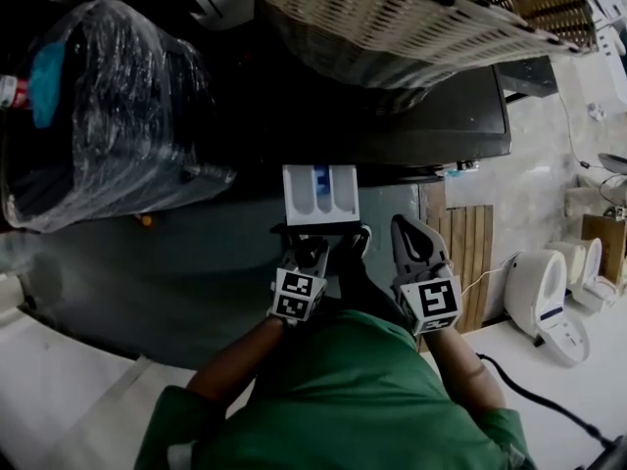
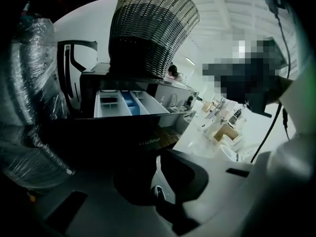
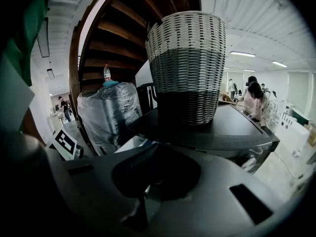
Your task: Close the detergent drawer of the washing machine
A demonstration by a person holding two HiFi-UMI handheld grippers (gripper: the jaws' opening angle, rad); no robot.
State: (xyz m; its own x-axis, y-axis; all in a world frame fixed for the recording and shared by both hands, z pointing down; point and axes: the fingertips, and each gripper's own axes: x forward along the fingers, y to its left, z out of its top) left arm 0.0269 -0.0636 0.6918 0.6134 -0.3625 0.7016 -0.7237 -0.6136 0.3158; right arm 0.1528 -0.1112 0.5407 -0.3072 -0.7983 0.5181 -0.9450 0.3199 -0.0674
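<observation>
Not done yet. In the middle of the head view, can see the detergent drawer pulled far out of the washing machine, white inside with a blue part. Same in the left gripper view: looking right into the open drawer, up in the middle of the frame, with the dark front just ahead of the jaws.

Just below that dark front in the head view, can find the left gripper. Holds its jaws shut together, with nothing between them. Looks very close to the drawer, maybe touching; hard to tell which.

A bit to the right, in the lower middle of the head view, can find the right gripper. Also shut tight, also holding nothing. Sits beside the drawer, not on it.

At the top of the frame, can see a woven basket resting on the machine. At the left, a big bottle wrapped in plastic. Not part of the job.

So: none of the closing done. Left to do: push on the dark front with the shut left jaws and slide the drawer straight back until flat with the machine. Probably an easy push. Better to press near the middle of the front, so as not to jam it sideways.
</observation>
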